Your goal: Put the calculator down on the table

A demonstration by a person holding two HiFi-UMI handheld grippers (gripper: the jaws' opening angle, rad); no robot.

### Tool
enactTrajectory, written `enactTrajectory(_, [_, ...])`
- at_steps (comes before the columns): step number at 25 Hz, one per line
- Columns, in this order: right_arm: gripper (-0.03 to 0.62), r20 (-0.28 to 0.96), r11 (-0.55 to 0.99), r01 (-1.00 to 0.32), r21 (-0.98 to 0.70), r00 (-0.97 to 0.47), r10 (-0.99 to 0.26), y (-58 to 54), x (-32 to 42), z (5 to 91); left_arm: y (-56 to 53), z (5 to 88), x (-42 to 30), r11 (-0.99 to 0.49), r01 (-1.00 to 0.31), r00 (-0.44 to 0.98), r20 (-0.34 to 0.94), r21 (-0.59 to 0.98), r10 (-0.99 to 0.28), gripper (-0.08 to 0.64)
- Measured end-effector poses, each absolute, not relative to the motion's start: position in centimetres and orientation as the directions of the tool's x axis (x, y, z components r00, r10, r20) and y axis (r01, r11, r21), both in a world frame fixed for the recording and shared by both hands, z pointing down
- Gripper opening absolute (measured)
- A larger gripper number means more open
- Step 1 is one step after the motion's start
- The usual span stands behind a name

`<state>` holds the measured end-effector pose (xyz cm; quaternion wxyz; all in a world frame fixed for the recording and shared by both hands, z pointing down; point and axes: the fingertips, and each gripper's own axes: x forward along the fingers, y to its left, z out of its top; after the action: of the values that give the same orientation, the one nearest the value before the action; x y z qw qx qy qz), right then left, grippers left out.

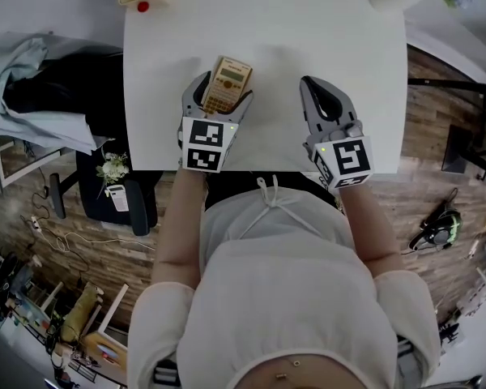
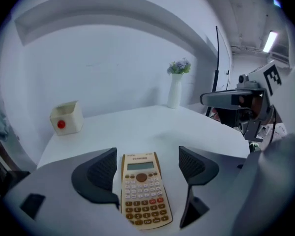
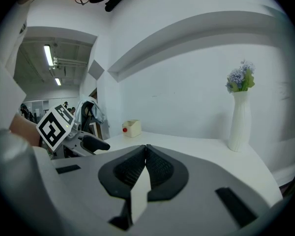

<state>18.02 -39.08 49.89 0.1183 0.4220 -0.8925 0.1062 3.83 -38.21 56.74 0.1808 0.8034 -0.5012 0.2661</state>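
Lying flat on the desk [image 1: 267, 39] near its front edge, the calculator [image 2: 142, 191] sits between the jaws of the left gripper [image 1: 223, 89], spread wide and clamping nothing, so it looks released. Further right, the right gripper [image 3: 146, 151] is closed on itself, empty, apparently idle.

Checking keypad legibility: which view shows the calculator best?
Left gripper view: the calculator lies face-up between the left gripper's parted jaws, display and keys visible. Head view shows it small, from above. Right gripper view doesn't show it.
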Motion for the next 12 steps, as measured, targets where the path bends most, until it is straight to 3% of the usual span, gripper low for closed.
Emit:
enactTrajectory(7, [0.006,0.225,0.612,-0.788,-0.068,-0.610,-0.760,-37.7,18.6,45.4,-37.4,47.5,4.7,-0.473,-0.880,0.415,0.414,-0.044,-0.810,0.393])
enactTrajectory(10, [0.006,0.189,0.603,-0.795,-0.066,-0.604,-0.775,-36.8,19.1,43.5,-36.4,43.9,4.3,-0.438,-0.896,0.395,0.325,-0.071,-0.859,0.246])
enactTrajectory(12, [0.006,0.171,0.600,-0.798,-0.055,-0.600,-0.782,-36.1,19.3,42.3,-35.6,41.8,3.8,-0.420,-0.904,0.384,0.279,-0.081,-0.880,0.193])
